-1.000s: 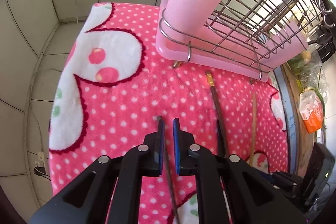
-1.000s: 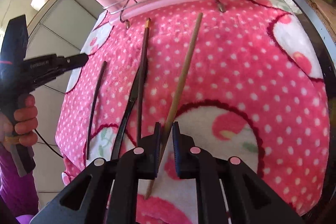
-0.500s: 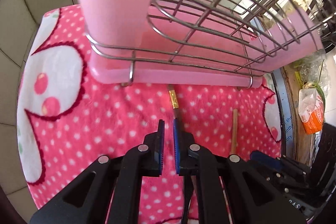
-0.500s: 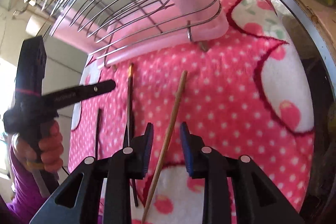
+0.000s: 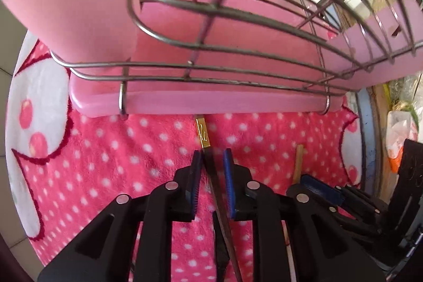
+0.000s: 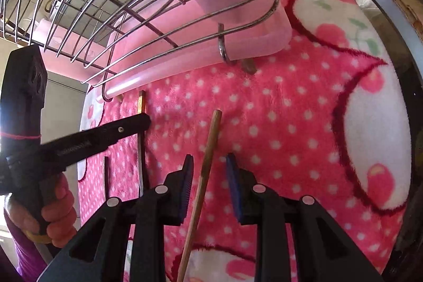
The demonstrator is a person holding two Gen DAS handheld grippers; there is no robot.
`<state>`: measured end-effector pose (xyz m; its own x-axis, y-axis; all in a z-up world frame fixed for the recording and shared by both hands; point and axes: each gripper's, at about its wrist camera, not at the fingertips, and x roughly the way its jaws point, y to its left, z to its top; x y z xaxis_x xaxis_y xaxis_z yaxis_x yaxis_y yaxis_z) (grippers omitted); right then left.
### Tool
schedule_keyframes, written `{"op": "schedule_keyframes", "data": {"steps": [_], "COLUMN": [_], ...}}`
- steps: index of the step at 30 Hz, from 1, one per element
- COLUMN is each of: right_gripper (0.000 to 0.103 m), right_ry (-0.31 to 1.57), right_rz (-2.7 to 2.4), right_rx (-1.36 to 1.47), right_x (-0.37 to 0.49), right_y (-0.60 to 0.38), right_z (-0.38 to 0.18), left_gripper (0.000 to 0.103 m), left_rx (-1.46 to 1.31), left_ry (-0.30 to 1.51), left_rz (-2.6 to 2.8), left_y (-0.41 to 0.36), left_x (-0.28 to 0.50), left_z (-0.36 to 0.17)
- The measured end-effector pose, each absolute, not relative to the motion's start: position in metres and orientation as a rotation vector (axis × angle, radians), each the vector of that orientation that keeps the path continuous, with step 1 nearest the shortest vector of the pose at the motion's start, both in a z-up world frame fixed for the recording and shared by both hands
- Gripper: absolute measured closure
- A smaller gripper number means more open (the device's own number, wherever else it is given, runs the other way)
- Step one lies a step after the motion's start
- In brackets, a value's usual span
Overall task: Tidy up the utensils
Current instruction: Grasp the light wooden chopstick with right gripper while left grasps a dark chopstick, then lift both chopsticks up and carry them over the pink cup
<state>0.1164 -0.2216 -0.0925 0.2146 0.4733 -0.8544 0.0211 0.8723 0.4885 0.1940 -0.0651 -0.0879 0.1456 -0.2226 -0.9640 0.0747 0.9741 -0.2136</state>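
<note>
In front of the wire dish rack with its pink plastic drip tray [image 5: 201, 105], on the dotted pink fleece blanket [image 6: 290, 123]: your left gripper [image 5: 212, 157], jaws opening, straddles the dark gold-tipped chopstick [image 5: 203, 135] unclamped. Your right gripper [image 6: 208, 163], spread, brackets the pale wooden chopstick [image 6: 208, 149] without touching, likely poised to pinch both.
</note>
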Motion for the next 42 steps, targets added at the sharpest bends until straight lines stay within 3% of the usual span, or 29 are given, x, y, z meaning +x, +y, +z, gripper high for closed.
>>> {"op": "schedule_keyframes", "data": {"steps": [2, 6, 8, 14, 29, 36, 42], "right_gripper": [0.079, 0.093, 0.093, 0.095, 0.097, 0.097, 0.097], "right_ry": [1.319, 1.287, 1.278, 1.194, 0.818, 0.598, 0.409], "right_rz": [0.332, 0.332, 0.338, 0.357, 0.392, 0.366, 0.333], "right_rx": [0.446, 0.423, 0.438, 0.475, 0.397, 0.359, 0.339], "right_x": [0.117, 0.116, 0.113, 0.098, 0.042, 0.044, 0.053], "right_y": [-0.222, -0.223, -0.224, -0.232, -0.251, -0.260, -0.270], "right_z": [-0.094, -0.096, -0.098, -0.080, 0.043, 0.122, 0.179], "left_gripper": [0.084, 0.084, 0.093, 0.096, 0.098, 0.098, 0.098], "left_rx": [-0.109, -0.088, -0.075, -0.112, -0.291, -0.342, -0.397], "left_ry": [1.393, 1.352, 1.331, 1.236, 0.809, 0.523, 0.337], "left_rz": [-0.206, -0.208, -0.204, -0.260, -0.344, -0.350, -0.333], "left_y": [-0.073, -0.084, -0.085, -0.071, -0.003, 0.022, 0.030], "left_x": [0.194, 0.192, 0.189, 0.152, 0.065, 0.077, 0.102], "left_z": [-0.089, -0.087, -0.086, -0.058, 0.060, 0.137, 0.169]}}
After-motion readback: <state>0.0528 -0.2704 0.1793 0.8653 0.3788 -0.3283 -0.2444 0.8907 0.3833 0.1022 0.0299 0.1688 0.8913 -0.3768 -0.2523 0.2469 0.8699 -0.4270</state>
